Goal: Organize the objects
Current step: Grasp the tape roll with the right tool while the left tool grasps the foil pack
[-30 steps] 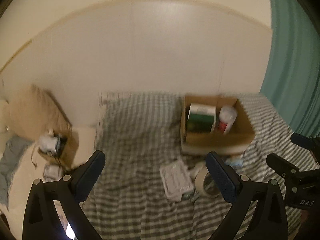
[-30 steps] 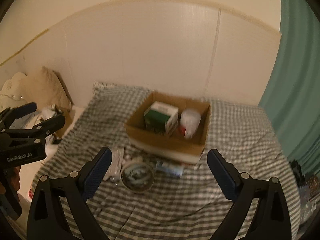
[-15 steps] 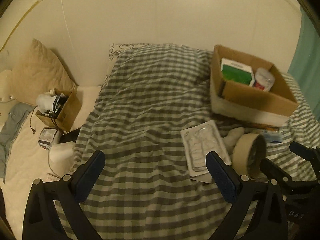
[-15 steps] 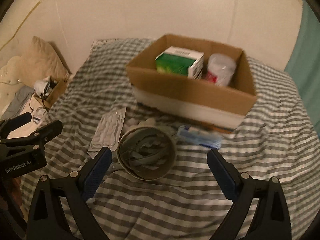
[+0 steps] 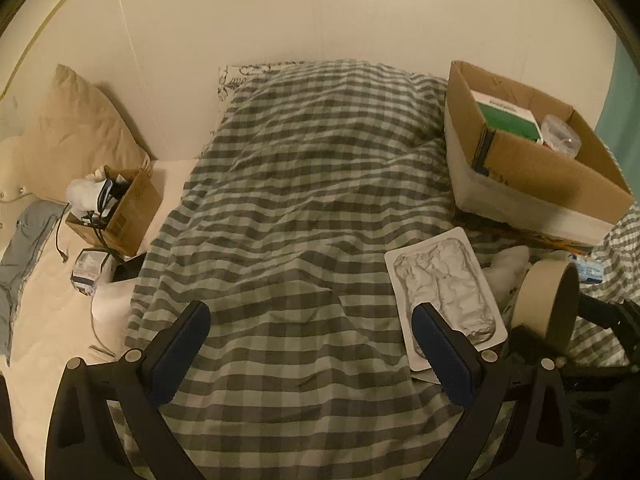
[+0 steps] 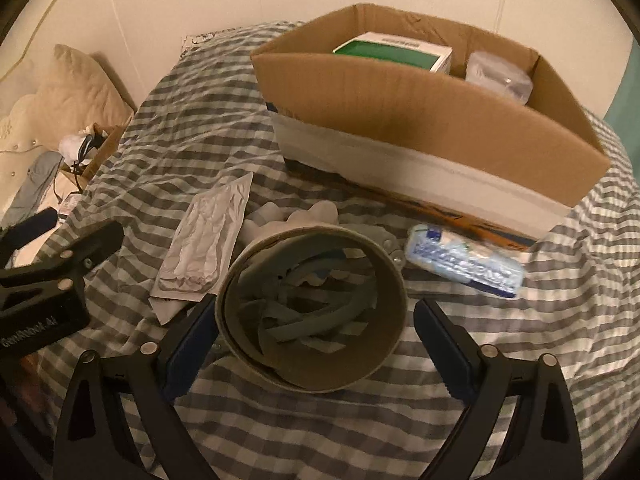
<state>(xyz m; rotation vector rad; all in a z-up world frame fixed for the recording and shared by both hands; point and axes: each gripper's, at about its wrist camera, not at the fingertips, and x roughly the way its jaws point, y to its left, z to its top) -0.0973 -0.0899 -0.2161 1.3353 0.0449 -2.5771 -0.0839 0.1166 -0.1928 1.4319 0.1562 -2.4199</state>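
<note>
Currently the right gripper [image 6: 312, 340] straddles the tape roll [image 6: 312, 312] at lower centre of its view; its jaws have just been closing, the left pad meeting the roll's rim, the right pad clear of it. Above stands the cardboard box [image 6: 420, 120]. The left gripper [image 5: 308, 344] is spread wide over bare checked bedding [image 5: 300, 200].
</note>
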